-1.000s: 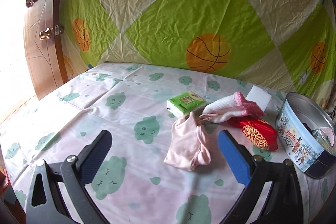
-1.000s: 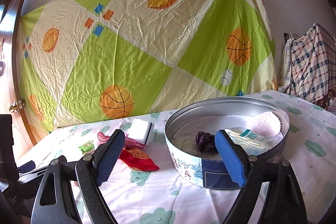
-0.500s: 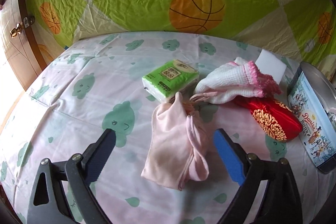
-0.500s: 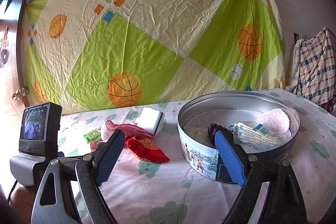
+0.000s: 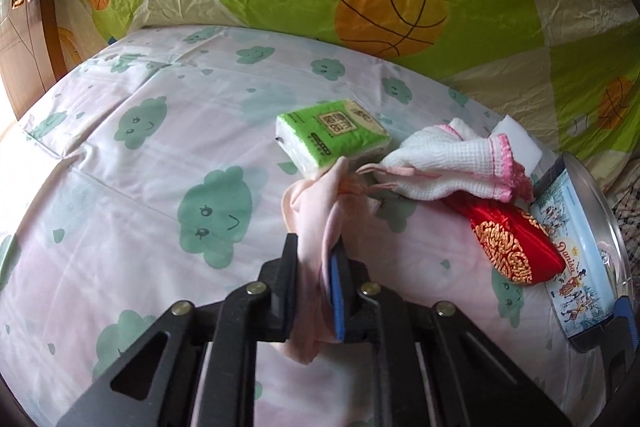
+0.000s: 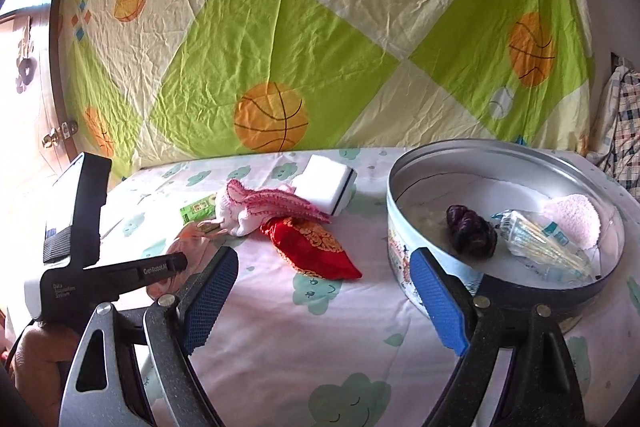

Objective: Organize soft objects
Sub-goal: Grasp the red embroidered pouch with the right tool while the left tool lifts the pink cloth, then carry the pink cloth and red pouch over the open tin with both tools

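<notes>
My left gripper (image 5: 316,259) is shut on a pale pink drawstring pouch (image 5: 316,211) that lies on the cloud-print sheet; the pouch also shows in the right wrist view (image 6: 180,251). Beyond it lie a green tissue pack (image 5: 332,135), a white sock with pink trim (image 5: 452,163), a red embroidered pouch (image 5: 512,247) and a white sponge (image 5: 520,135). My right gripper (image 6: 324,291) is open and empty, left of the round tin (image 6: 404,243), which holds a dark purple item (image 6: 472,231), a plastic packet (image 6: 540,239) and a pink puff (image 6: 572,219).
A sheet with a basketball print (image 6: 320,47) hangs behind the bed. A wooden door (image 5: 24,39) stands at the left. Plaid fabric (image 6: 624,123) is piled at the far right. The left gripper's body (image 6: 76,227) shows at the left of the right wrist view.
My left gripper has moved forward and down over the pink pouch and shut on it. My right gripper has stayed open and has drifted a little nearer the tin.
</notes>
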{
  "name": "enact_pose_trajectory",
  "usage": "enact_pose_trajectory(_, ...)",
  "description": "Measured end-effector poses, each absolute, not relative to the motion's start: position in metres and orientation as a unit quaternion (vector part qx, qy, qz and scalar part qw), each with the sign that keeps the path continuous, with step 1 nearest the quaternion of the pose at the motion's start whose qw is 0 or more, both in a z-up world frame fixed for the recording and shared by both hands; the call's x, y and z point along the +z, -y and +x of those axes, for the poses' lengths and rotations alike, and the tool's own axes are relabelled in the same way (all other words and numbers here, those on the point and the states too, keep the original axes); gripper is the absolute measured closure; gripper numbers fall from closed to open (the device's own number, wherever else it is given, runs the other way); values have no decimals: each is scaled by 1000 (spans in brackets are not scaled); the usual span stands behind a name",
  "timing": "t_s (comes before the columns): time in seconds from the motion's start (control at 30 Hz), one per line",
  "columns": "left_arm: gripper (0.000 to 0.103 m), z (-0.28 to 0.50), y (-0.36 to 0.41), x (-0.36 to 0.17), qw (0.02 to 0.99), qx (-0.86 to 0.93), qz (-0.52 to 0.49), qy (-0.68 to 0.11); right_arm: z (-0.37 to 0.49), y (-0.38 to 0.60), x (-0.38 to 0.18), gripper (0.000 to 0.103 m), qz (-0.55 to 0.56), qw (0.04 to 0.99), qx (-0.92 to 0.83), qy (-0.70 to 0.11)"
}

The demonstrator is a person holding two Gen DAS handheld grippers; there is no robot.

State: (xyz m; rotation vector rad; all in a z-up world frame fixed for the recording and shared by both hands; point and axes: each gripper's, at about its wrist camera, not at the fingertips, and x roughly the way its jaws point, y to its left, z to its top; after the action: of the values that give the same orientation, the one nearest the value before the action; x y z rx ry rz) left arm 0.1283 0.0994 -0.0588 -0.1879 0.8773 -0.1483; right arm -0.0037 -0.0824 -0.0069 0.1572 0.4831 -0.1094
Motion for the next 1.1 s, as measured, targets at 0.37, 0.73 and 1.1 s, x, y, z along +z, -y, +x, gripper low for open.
enact_pose_trajectory(0.37,93,82,-135,-25,948,-29,-158,-275,68,61,-22,14,12,944,-46,-326)
enact_pose_trajectory(0.73,93,78,-137,-23,951,-23,-157,-264,111,72,-48,74,27,913,-42,-405)
enact_pose_trajectory(1.1,93,59,-124,-10,970,5,-113,-214,36,78,-34,85,111,932,60,-340)
